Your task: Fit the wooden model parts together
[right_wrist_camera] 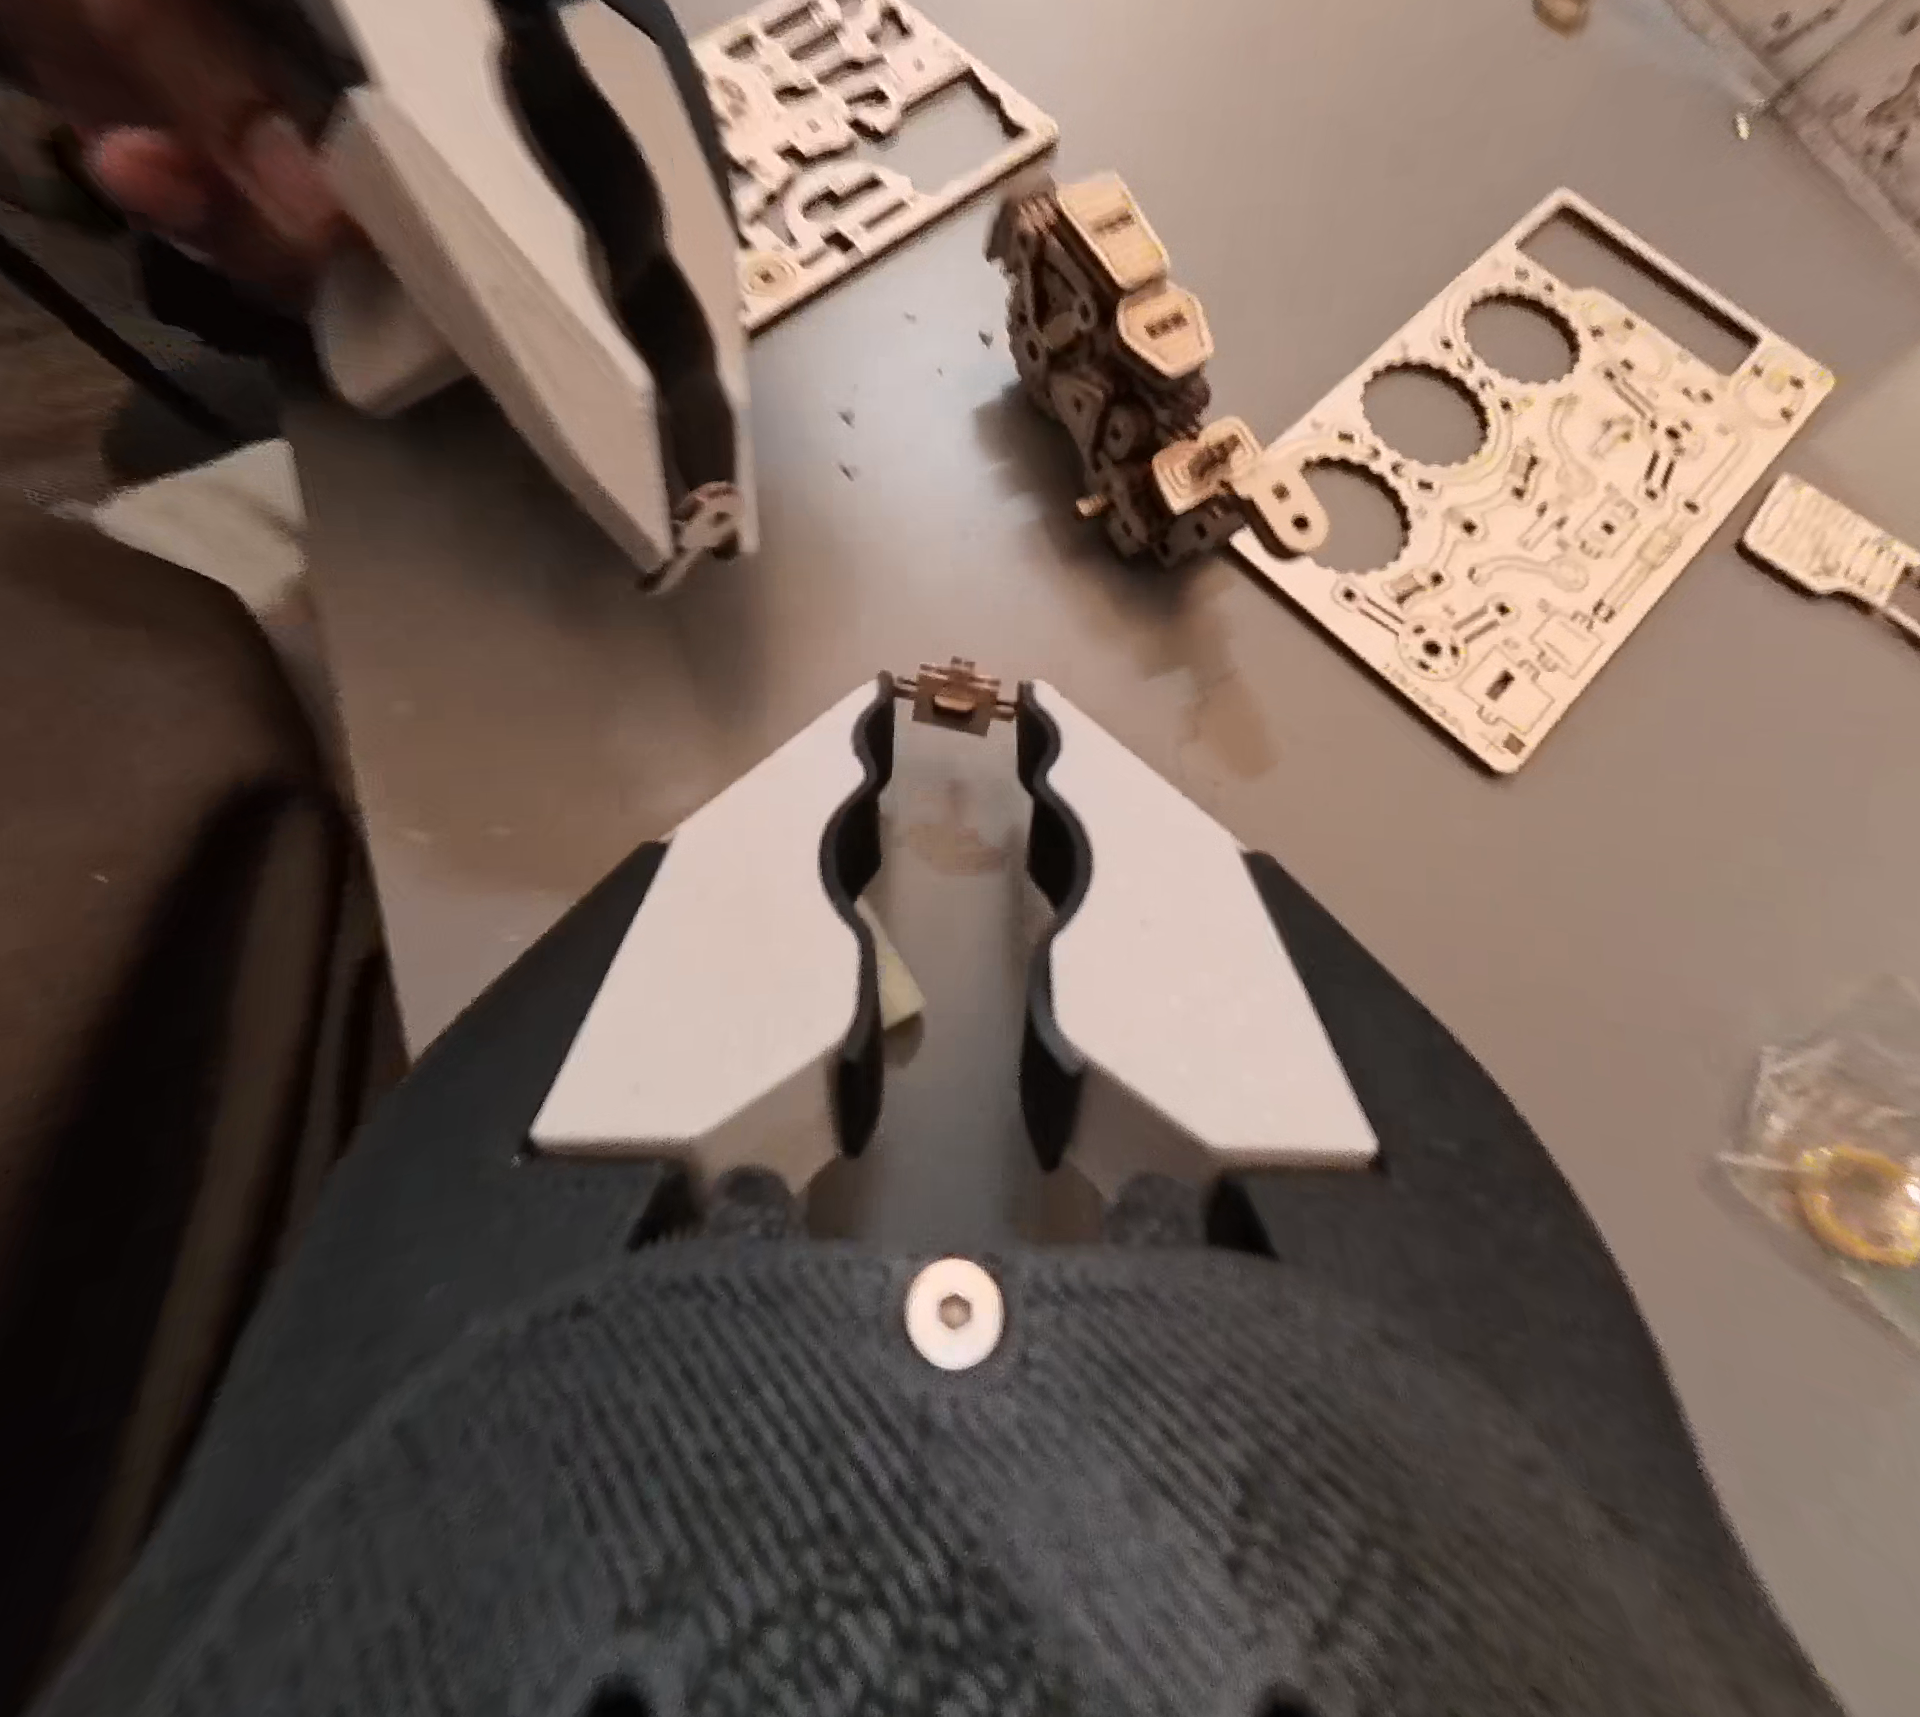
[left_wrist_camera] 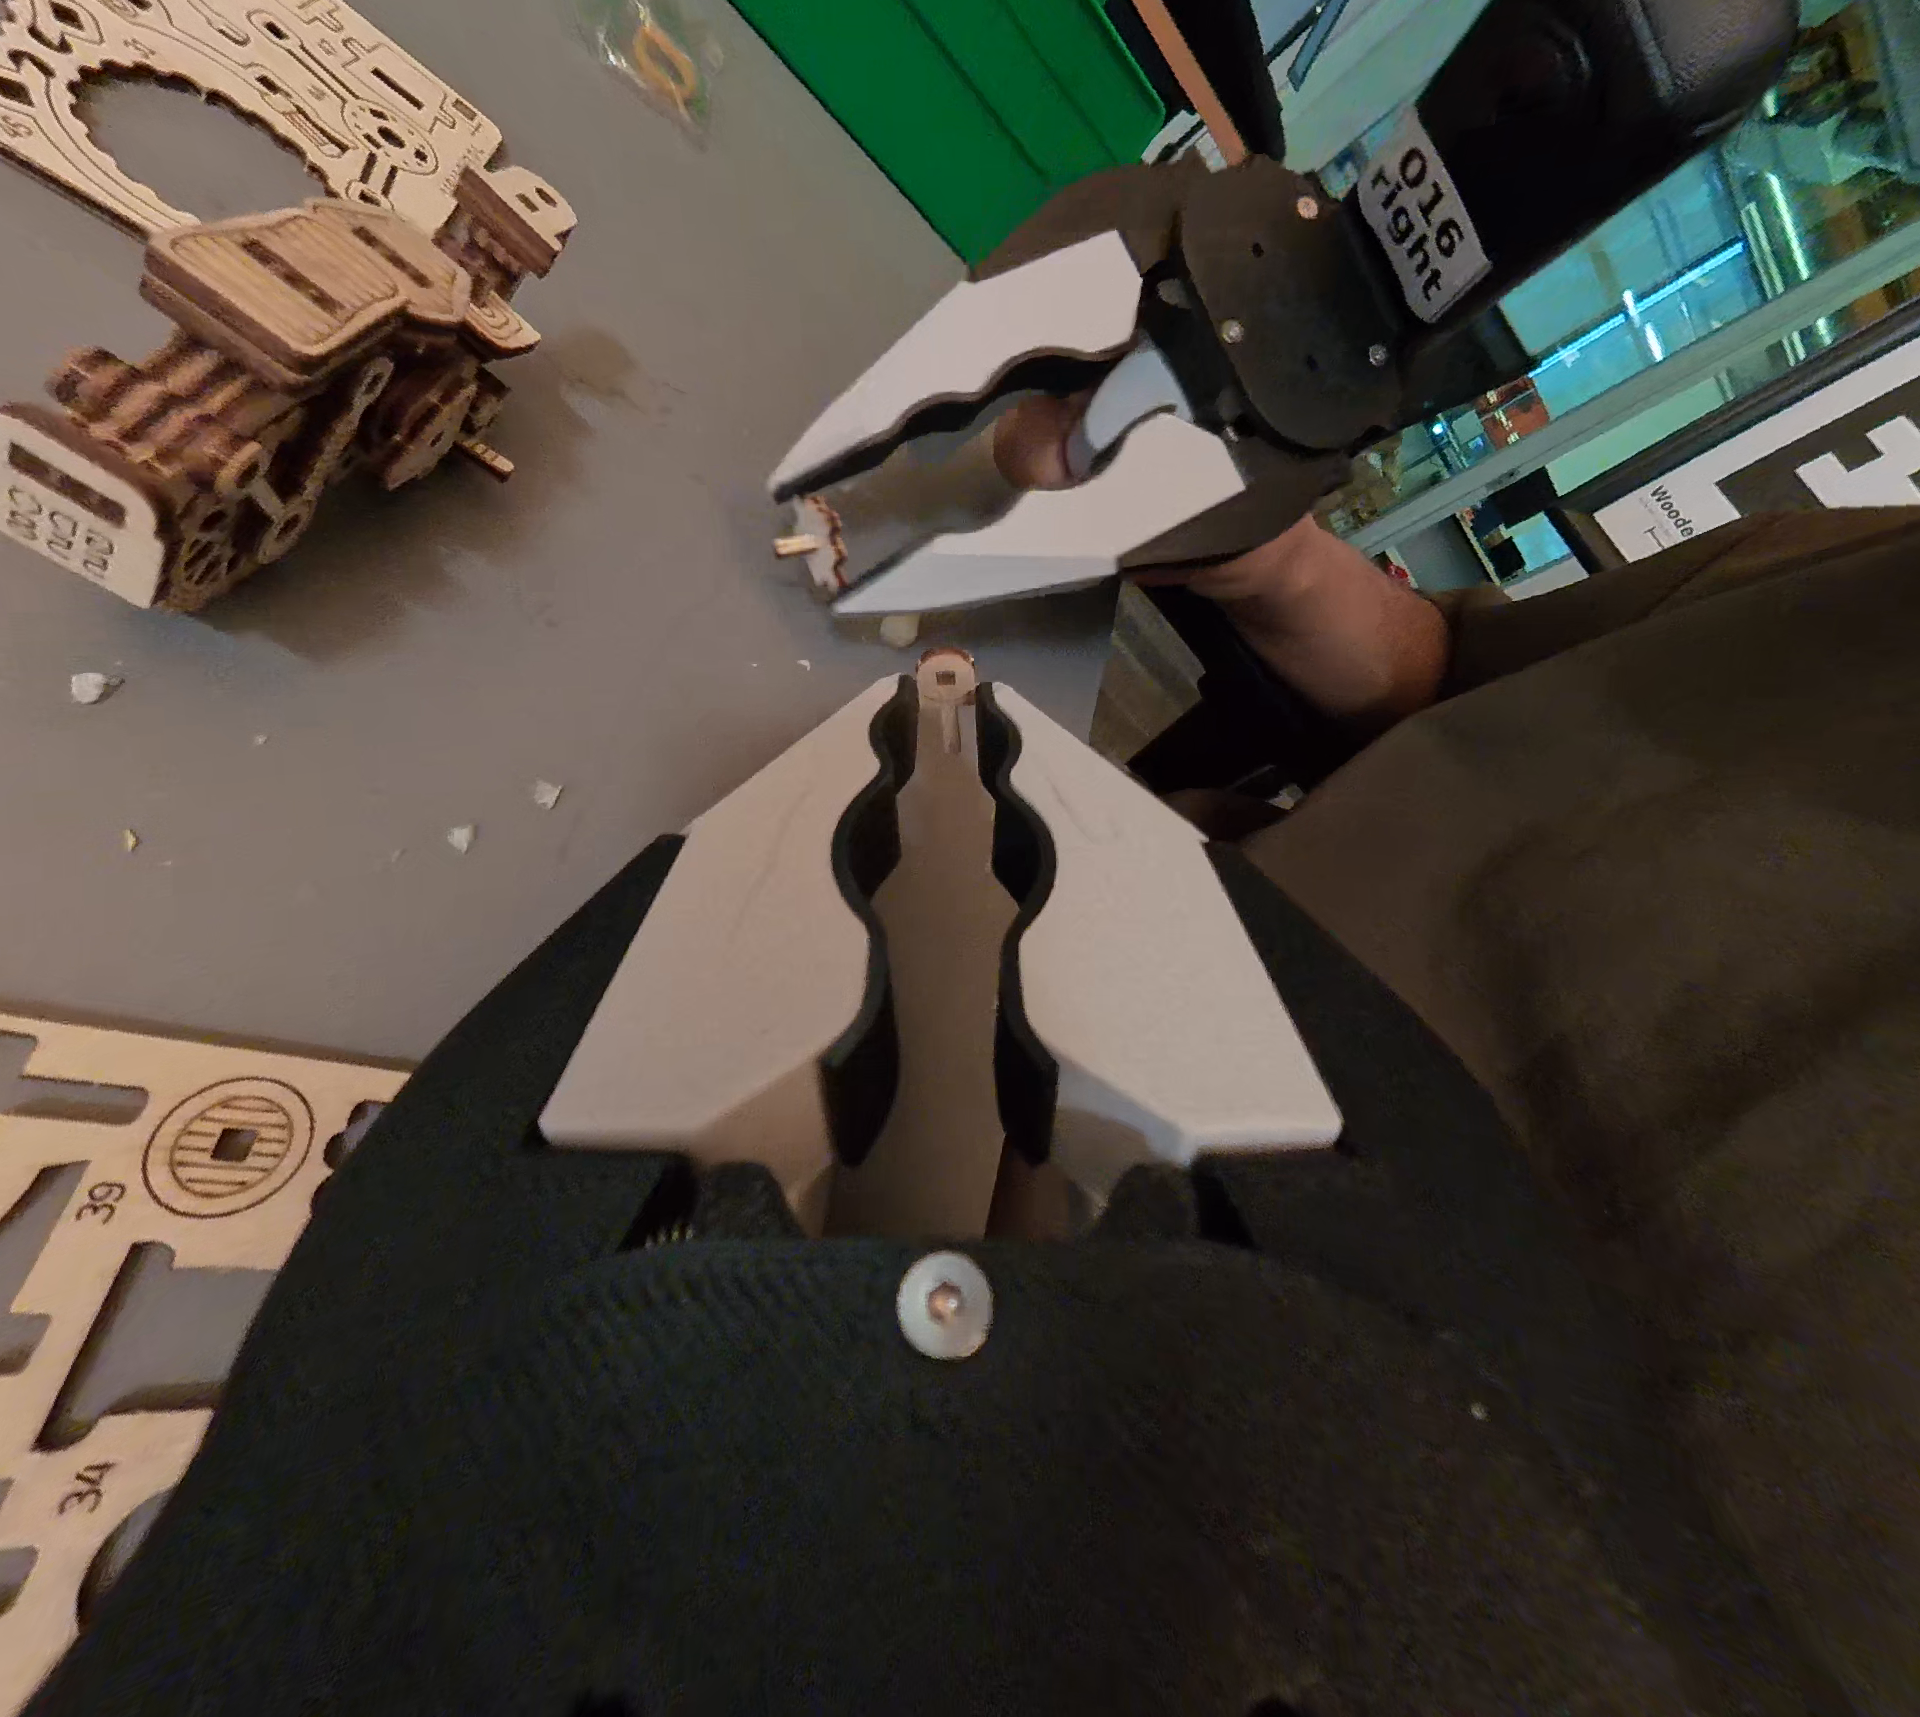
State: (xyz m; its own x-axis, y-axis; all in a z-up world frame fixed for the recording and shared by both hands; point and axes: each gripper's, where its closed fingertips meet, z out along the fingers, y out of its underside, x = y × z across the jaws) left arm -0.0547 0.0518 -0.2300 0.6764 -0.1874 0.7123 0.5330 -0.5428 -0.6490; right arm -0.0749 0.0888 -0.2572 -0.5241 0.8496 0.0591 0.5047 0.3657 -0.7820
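Nearest the left wrist lens, the left gripper [left_wrist_camera: 943,693] is clenched on a small wooden pin piece [left_wrist_camera: 943,680] — only its rounded head shows past the tips. The right gripper [right_wrist_camera: 954,699] grasps a small cross-shaped wooden part [right_wrist_camera: 951,693] between its tips, the two held apart above the grey table [right_wrist_camera: 1039,587]. The half-built wooden model [right_wrist_camera: 1127,379] stands on the table beyond, against a punched parts sheet [right_wrist_camera: 1558,504]. A bag [right_wrist_camera: 1839,1179] at the right edge is cut off, its contents blurred.
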